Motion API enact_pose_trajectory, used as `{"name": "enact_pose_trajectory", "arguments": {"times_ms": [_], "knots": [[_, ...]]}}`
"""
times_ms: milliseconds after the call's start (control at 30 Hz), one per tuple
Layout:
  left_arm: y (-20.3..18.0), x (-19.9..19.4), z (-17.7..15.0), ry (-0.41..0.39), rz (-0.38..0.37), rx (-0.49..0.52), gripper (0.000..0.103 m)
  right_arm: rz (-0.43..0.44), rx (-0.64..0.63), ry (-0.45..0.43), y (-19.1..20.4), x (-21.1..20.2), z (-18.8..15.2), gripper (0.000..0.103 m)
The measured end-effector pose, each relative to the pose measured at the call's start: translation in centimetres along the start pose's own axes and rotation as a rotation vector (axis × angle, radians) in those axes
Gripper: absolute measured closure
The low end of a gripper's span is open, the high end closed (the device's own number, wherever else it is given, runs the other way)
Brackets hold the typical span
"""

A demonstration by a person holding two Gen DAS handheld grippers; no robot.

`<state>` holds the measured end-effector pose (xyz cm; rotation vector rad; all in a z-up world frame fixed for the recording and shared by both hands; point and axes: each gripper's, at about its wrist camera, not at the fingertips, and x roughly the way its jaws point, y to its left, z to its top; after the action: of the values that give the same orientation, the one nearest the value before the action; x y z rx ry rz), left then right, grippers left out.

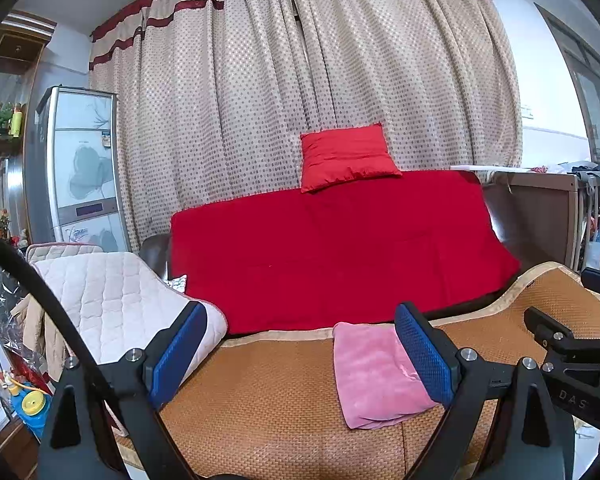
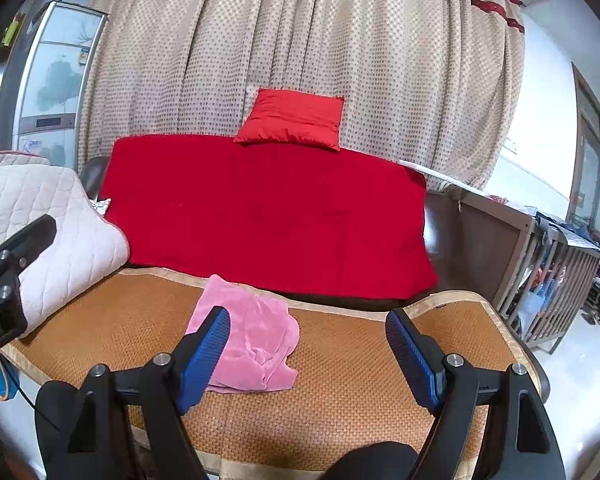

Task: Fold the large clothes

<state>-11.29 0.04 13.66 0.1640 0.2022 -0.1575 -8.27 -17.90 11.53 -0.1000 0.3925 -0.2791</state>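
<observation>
Well, folded pink garment (image 2: 248,344) lies near mat (image 2: 340,392) edge.

A red cushion (image 1: 346,156) sits atop a red-draped sofa (image 1: 340,248) before dotted curtains (image 1: 300,80).

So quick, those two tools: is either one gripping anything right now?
Left tool: open, holding nothing.
Right tool: open, holding nothing; the pink cloth lies untouched.

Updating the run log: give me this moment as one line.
pink garment: folded, lying on woven mat | left gripper: open, empty | right gripper: open, empty | contact: none
</observation>
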Motion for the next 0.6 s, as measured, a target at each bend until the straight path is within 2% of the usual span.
{"name": "enact_pose_trajectory", "arguments": {"times_ms": [600], "knots": [[0.39,-0.54,0.18,-0.013,0.0,-0.008,0.008,0.0,-0.001,-0.029,-0.03,-0.91,0.78,0.02]]}}
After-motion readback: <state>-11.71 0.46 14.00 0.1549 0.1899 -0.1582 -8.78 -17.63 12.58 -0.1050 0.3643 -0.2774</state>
